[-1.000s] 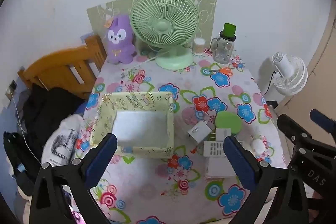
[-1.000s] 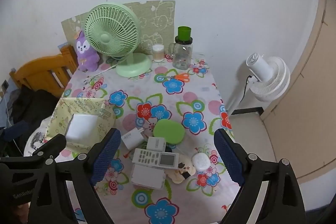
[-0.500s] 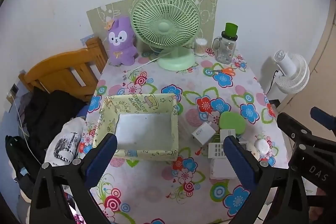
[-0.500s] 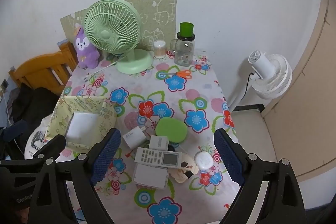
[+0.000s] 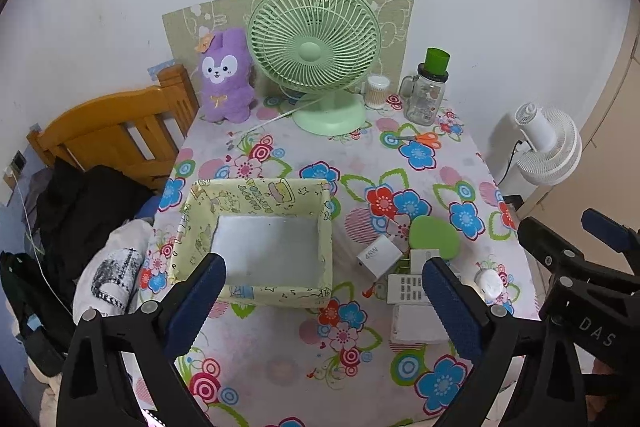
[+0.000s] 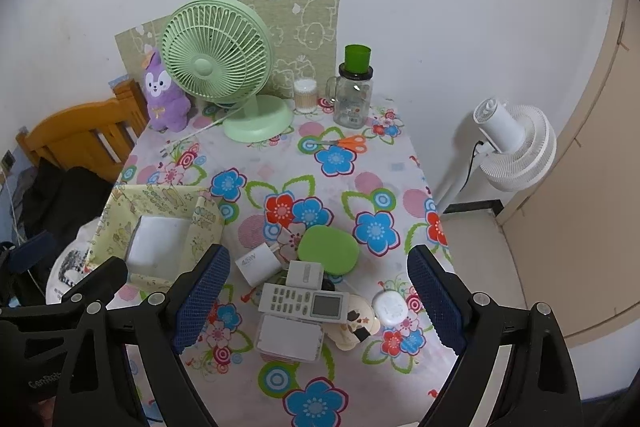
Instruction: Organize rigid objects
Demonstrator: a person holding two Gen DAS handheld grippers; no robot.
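Note:
A yellow fabric box (image 5: pixel 256 243) (image 6: pixel 160 227) with a white bottom sits at the table's left, nothing in it. To its right lie a white charger (image 6: pixel 256 263), a green oval case (image 6: pixel 329 250), a white remote (image 6: pixel 304 303), a flat white box (image 6: pixel 290 338), a small round white case (image 6: pixel 390 307) and a small white block (image 6: pixel 306 273). My left gripper (image 5: pixel 324 301) is open above the box's near edge. My right gripper (image 6: pixel 318 295) is open above the pile of objects. Both are empty.
At the back stand a green desk fan (image 5: pixel 316 55), a purple plush rabbit (image 5: pixel 226 75), a glass jar with green lid (image 5: pixel 430 87) and orange scissors (image 6: pixel 348 143). A wooden bed frame (image 5: pixel 108 131) is on the left, a white floor fan (image 6: pixel 512 143) on the right.
Both grippers have drawn back and up a little, so the table looks slightly farther away. Nothing on the table has moved.

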